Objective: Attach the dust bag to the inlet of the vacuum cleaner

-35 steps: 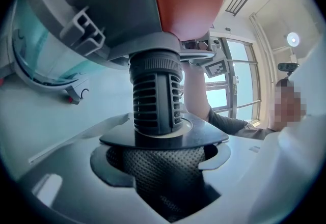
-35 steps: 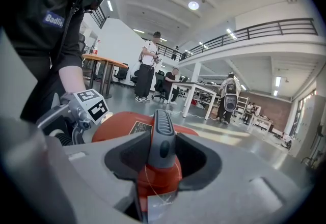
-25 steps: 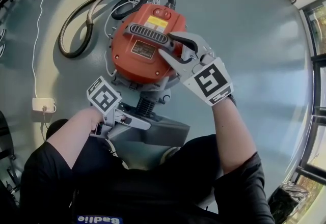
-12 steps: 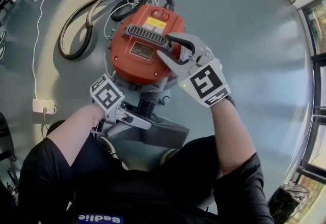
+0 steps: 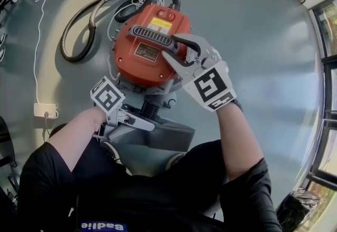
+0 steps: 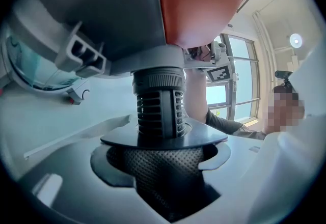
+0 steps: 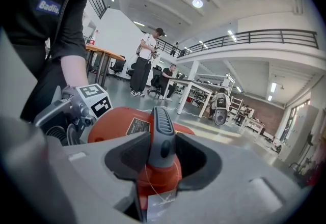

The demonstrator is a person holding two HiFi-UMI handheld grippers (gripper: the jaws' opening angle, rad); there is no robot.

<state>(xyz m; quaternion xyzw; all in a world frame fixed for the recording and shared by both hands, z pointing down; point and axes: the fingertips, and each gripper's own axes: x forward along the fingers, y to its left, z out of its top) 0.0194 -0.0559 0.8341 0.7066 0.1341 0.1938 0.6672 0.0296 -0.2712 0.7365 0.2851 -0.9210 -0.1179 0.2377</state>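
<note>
A red vacuum cleaner (image 5: 138, 62) stands on the grey floor with a grey handle (image 5: 152, 36) across its top. My right gripper (image 5: 176, 50) is shut on that handle's near end; in the right gripper view the handle (image 7: 162, 131) sits wedged between the jaws of the right gripper (image 7: 162, 167). Below the body, the ribbed grey inlet (image 6: 159, 111) passes into the dust bag's dark collar (image 6: 204, 139). The bag's mesh neck (image 6: 163, 177) fills the gap of my left gripper (image 6: 163, 195), which is shut on it. The grey dust bag (image 5: 163, 136) lies toward me, held by the left gripper (image 5: 141, 123).
The vacuum's black hose (image 5: 79, 30) loops over the floor at the far left. A white cable (image 5: 37, 41) runs to a power block (image 5: 44, 108) at the left. Windows (image 5: 326, 94) line the right side. People stand by desks (image 7: 145, 65) in the hall behind.
</note>
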